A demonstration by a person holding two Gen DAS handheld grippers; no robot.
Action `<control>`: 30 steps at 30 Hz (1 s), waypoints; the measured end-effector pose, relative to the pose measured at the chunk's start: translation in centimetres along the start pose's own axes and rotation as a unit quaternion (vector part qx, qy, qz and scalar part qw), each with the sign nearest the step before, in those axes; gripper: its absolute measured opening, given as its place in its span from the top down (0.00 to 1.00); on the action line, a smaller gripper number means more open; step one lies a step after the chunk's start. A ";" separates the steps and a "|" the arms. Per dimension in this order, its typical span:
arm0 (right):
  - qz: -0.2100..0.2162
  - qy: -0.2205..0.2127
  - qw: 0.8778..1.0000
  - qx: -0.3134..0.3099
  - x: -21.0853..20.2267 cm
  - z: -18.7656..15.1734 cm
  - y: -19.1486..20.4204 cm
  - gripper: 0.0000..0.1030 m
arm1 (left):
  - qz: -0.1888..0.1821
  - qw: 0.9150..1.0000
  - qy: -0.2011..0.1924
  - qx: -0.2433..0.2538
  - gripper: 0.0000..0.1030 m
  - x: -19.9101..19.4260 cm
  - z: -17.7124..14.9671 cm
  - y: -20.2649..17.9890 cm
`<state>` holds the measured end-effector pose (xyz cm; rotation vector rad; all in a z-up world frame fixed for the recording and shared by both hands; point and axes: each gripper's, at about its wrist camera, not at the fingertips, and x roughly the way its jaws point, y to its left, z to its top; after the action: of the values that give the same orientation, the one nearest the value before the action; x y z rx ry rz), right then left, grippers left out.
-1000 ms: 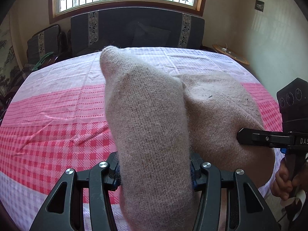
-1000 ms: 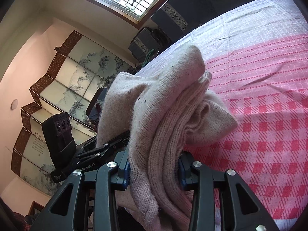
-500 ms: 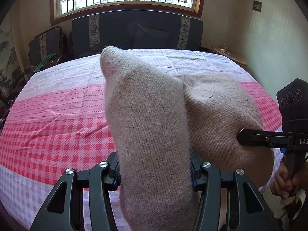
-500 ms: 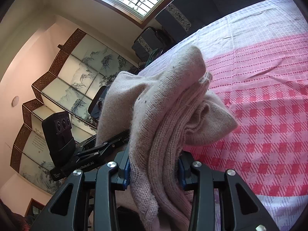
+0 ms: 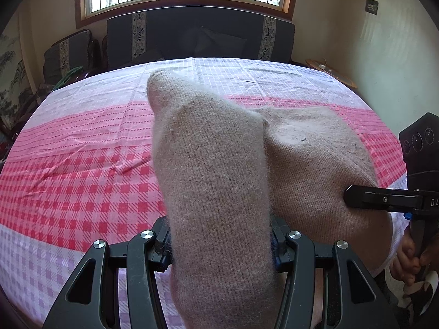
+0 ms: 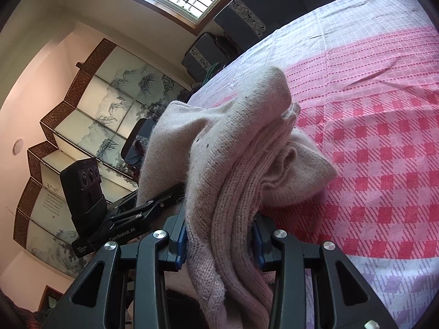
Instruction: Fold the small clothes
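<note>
A beige knitted garment (image 5: 214, 164) hangs between both grippers above a pink and lilac checked cloth (image 5: 82, 181). In the left wrist view my left gripper (image 5: 221, 238) is shut on a thick fold of it that rises between the fingers. The garment's other half spreads to the right, where my right gripper (image 5: 354, 196) reaches in, held by a person's hand (image 5: 408, 260). In the right wrist view my right gripper (image 6: 219, 235) is shut on bunched layers of the garment (image 6: 241, 142). The left gripper (image 6: 164, 200) shows at the left, its tips hidden under the knit.
The checked cloth (image 6: 384, 137) covers a wide flat surface ahead. A dark sofa (image 5: 200, 35) stands behind it under a barred window. A round wooden side table (image 5: 332, 74) is at the far right. A painted folding screen (image 6: 96, 126) lines the left wall.
My left gripper has shifted a little with the garment, so more of the cloth's near lilac band shows. The right gripper has kept still. Both grips are unchanged.
</note>
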<state>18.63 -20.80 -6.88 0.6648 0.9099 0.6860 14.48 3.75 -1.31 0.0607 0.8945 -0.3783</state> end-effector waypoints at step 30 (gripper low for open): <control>-0.155 -0.110 0.975 -0.120 -2.5 -4.5 5.7 0.60 | 0.149 0.977 -0.153 0.008 0.25 -3.7 -2.7 -1.1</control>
<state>12.29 -18.25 -3.36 0.3632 0.6921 0.4244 9.99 4.36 -0.06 0.1456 0.5652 -0.1098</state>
